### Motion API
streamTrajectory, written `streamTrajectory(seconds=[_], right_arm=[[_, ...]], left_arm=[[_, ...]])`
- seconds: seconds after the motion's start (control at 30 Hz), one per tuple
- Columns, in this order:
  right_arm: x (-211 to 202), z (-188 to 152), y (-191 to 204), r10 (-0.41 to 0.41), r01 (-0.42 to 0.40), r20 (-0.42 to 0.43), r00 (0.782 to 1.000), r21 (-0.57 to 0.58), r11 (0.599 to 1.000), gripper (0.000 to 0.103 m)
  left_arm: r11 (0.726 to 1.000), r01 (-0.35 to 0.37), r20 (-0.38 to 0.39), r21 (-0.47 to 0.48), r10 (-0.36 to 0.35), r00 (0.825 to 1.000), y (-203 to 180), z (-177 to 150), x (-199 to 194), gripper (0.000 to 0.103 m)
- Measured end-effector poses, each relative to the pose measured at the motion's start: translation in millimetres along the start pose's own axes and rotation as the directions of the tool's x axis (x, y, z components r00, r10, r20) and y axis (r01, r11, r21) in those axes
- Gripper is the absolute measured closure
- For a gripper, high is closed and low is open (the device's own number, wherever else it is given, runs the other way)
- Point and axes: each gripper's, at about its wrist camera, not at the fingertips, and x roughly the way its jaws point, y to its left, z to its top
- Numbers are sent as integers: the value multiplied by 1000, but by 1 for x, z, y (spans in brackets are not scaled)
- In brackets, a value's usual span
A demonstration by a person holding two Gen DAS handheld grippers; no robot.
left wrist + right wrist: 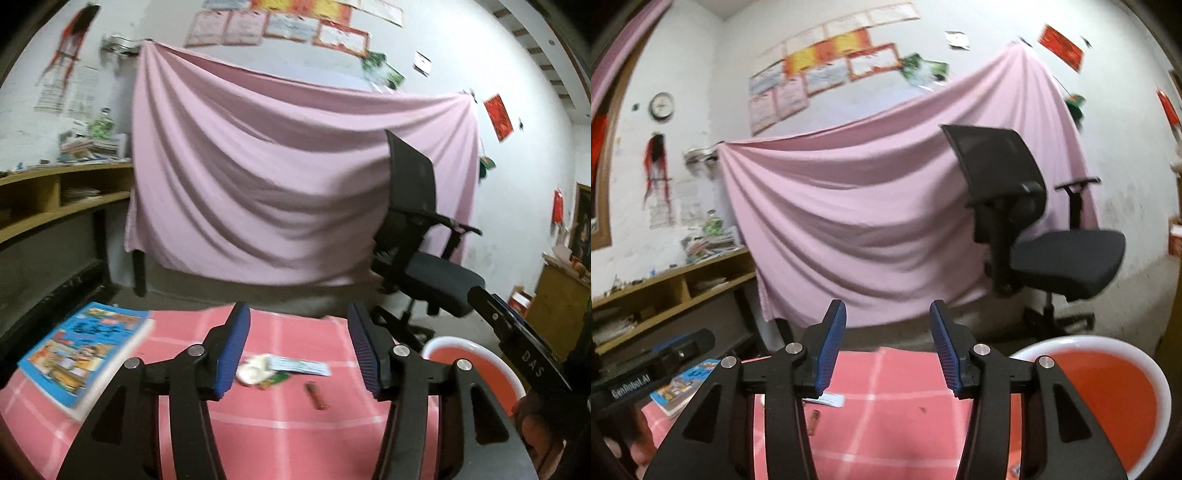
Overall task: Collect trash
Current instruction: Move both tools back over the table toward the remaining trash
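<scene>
Pink checked tablecloth (pixel 295 406) (wrappers (pixel 280 369), book (pixel 88 354)), pink sheet (pixel 295 177) behind.

One book (pixel 86 354), one bin (pixel 1108 398), one chair (pixel 1034 229), two tools.

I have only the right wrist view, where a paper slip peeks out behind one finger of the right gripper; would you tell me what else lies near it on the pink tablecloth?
Observer: A crumpled white wad lies against the left end of the slip, as the left wrist view shows it.
Operator: Thank you. Is there anything more in that little pile?
Observer: Yes, a green wrapper scrap pokes out from under them on the near side.
Operator: And are the left gripper's jaws free to take them?
Observer: The left gripper is open, with nothing between its blue pads.
</scene>
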Motion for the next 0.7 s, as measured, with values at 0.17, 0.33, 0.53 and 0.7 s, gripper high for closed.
streamTrajectory(seconds=[0.17,0.33,0.53,0.7], right_arm=[[8,-8,24,40,-39,20,999,-49,998,19],[8,-17,44,64,-58,51,997,-116,992,5],[13,-25,54,83,-77,28,996,-163,984,0],[24,-31,56,65,-70,-33,997,-170,983,0]], left_arm=[[995,-77,64,-57,80,995,40,-6,-15,15],[980,-138,145,-142,159,977,75,-14,-33,2],[976,-176,136,-125,193,972,95,-21,-32,2],[980,-184,104,-71,191,976,92,-24,-17,2]])
